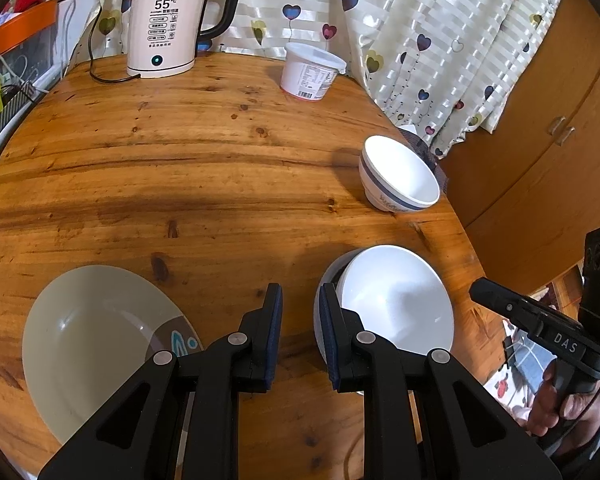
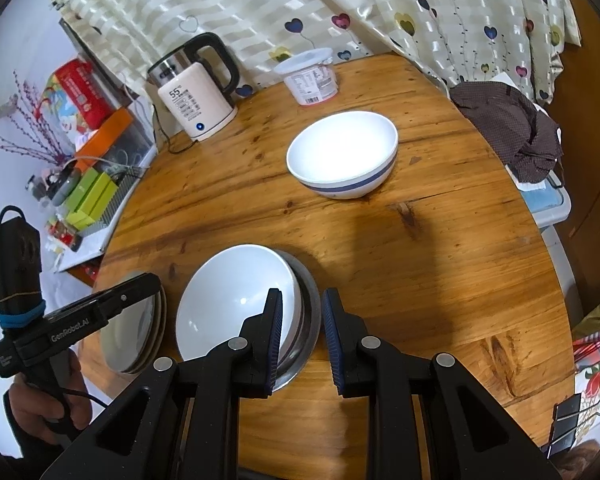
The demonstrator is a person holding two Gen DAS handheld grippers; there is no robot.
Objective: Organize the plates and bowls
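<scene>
A plain white bowl [image 1: 396, 300] sits tilted inside a steel bowl [image 2: 308, 320] near the table's front; it also shows in the right wrist view [image 2: 232, 300]. A white bowl with a blue band [image 1: 400, 176] stands farther back on the right, and shows in the right wrist view [image 2: 344, 156]. A grey-green plate [image 1: 96, 344] lies at the front left; in the right wrist view [image 2: 136, 332] it looks like a small stack. My left gripper [image 1: 300, 332] is open and empty between plate and bowls. My right gripper [image 2: 302, 328] is open, its jaws astride the near rim of the nested bowls.
An electric kettle [image 1: 168, 20] with a cord and a lidded white tub [image 1: 312, 70] stand at the back of the round wooden table [image 1: 180, 168]. A dark cloth [image 2: 508, 128] lies on a box beside the table. A curtain hangs behind. Cluttered shelves are at left.
</scene>
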